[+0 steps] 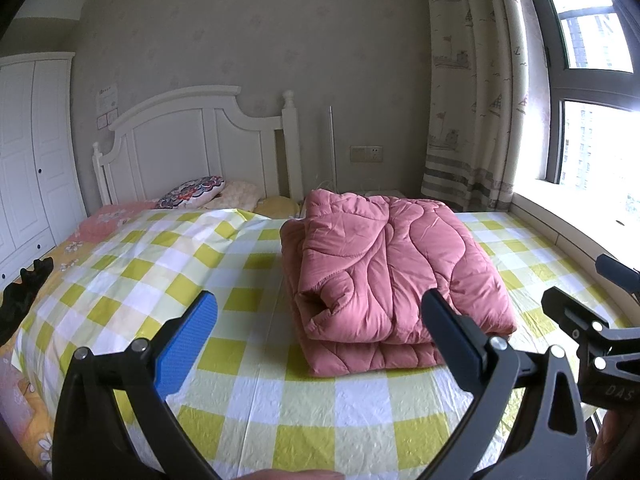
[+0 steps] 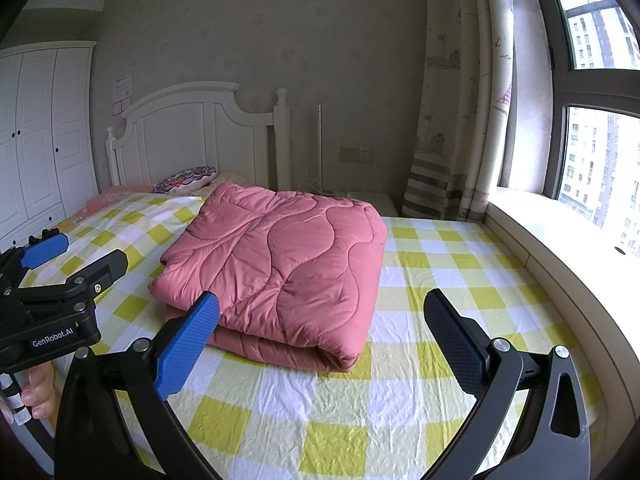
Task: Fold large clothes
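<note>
A pink quilted padded garment [image 1: 392,276] lies folded into a thick rectangular stack on the yellow-and-white checked bed sheet [image 1: 256,412]. The right wrist view shows the same stack [image 2: 280,268] slightly left of centre. My left gripper [image 1: 320,320] is open above the sheet, just short of the stack's near edge, holding nothing. My right gripper [image 2: 324,320] is open too, its blue left pad [image 2: 188,344] close to the stack's near corner. Each gripper appears at the edge of the other's view: the right one [image 1: 592,336] and the left one [image 2: 68,276].
White headboard [image 1: 192,140] and pillows [image 1: 192,192] lie at the far end. A white wardrobe [image 1: 28,152] stands left, a curtain [image 1: 472,80] and window sill [image 2: 560,248] right. A dark item [image 1: 24,292] lies on the bed's left edge. A hand [image 2: 38,392] holds the left gripper.
</note>
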A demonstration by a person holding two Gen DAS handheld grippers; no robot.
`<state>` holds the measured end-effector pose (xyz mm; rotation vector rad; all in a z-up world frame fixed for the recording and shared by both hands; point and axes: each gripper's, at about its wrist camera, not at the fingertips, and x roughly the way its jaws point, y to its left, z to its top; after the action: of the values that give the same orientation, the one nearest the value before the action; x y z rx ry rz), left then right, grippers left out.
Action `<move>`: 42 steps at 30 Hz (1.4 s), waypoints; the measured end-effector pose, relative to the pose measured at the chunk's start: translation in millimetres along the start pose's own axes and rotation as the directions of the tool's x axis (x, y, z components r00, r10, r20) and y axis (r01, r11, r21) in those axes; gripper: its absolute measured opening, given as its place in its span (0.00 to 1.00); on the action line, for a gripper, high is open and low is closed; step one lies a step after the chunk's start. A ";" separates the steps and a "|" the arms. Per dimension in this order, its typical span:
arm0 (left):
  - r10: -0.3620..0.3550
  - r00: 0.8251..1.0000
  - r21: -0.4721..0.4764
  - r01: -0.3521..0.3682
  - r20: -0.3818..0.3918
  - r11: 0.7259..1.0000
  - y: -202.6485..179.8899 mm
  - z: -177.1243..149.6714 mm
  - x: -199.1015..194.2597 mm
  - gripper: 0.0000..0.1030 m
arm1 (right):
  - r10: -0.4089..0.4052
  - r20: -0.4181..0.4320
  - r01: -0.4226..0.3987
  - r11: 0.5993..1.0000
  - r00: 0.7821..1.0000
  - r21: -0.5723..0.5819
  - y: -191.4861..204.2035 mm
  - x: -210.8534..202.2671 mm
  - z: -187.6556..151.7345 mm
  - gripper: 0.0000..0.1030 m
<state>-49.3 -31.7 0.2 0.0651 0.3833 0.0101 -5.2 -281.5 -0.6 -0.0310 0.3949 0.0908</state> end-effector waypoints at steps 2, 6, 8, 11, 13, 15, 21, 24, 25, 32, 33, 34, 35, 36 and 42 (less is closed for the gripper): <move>0.000 1.000 -0.001 0.000 -0.001 1.000 -0.1 0.6 0.1 0.98 | 0.001 0.000 -0.001 1.000 1.000 -0.001 0.3 -0.1 -0.1 0.96; 0.000 1.000 -0.001 0.000 -0.001 1.000 0.1 0.9 0.0 0.98 | -0.001 0.000 0.001 1.000 1.000 0.001 1.1 -0.1 0.1 0.96; 0.000 1.000 0.000 0.000 -0.001 1.000 0.3 0.6 0.0 0.98 | -0.002 0.000 0.002 1.000 1.000 0.001 1.6 0.0 0.0 0.96; -0.001 1.000 0.000 0.001 -0.002 1.000 0.5 1.0 0.0 0.98 | -0.001 0.000 0.001 1.000 1.000 0.001 1.2 -0.1 -0.1 0.96; -0.001 1.000 0.000 0.001 -0.002 1.000 0.7 1.0 0.1 0.98 | -0.001 -0.001 0.001 1.000 1.000 0.000 1.1 -0.1 0.0 0.96; -0.002 1.000 -0.001 0.002 -0.002 1.000 1.0 1.3 0.0 0.98 | -0.001 -0.001 0.001 1.000 1.000 0.001 1.4 -0.2 -0.1 0.96; -0.002 1.000 0.000 0.002 -0.001 1.000 1.5 2.1 0.0 0.98 | -0.002 0.000 0.002 1.000 1.000 0.001 2.4 -0.3 0.3 0.96; -0.001 1.000 0.000 0.001 0.001 1.000 1.9 -0.8 -1.1 0.98 | -0.003 -0.001 0.003 1.000 1.000 0.002 2.9 -0.4 0.3 0.96; 0.000 1.000 -0.001 0.000 0.001 1.000 1.4 -1.3 -1.5 0.98 | -0.002 -0.001 0.002 1.000 1.000 0.001 3.2 -0.4 0.1 0.96; 0.004 1.000 0.000 -0.004 0.011 1.000 -0.1 -0.4 -5.0 0.98 | -0.004 -0.001 0.004 1.000 1.000 0.001 4.6 -1.0 -0.1 0.96; 0.004 1.000 0.000 -0.004 0.012 1.000 -0.6 0.3 -5.1 0.98 | -0.004 -0.002 0.004 1.000 1.000 0.002 4.9 -0.9 0.1 0.96; 0.004 1.000 -0.001 -0.004 0.013 1.000 -0.3 -0.1 -5.3 0.98 | -0.005 -0.002 0.005 1.000 1.000 0.002 5.0 -0.9 0.1 0.96; 0.003 1.000 -0.001 -0.003 0.011 1.000 -0.1 -0.4 -5.1 0.98 | -0.005 -0.003 0.005 1.000 1.000 0.002 5.1 -0.7 0.3 0.96; 0.003 1.000 0.001 -0.003 0.010 1.000 -0.2 0.0 -4.7 0.98 | -0.005 -0.004 0.005 1.000 1.000 0.002 5.1 -0.7 0.1 0.96; 0.004 1.000 -0.001 -0.004 0.011 1.000 0.2 -0.1 -4.8 0.98 | -0.002 -0.006 0.002 1.000 1.000 0.000 6.3 -0.3 -1.5 0.96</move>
<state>-53.8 -31.6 2.0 0.0654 0.3718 0.0140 -6.7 -275.4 -1.9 -0.0319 0.4006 0.0884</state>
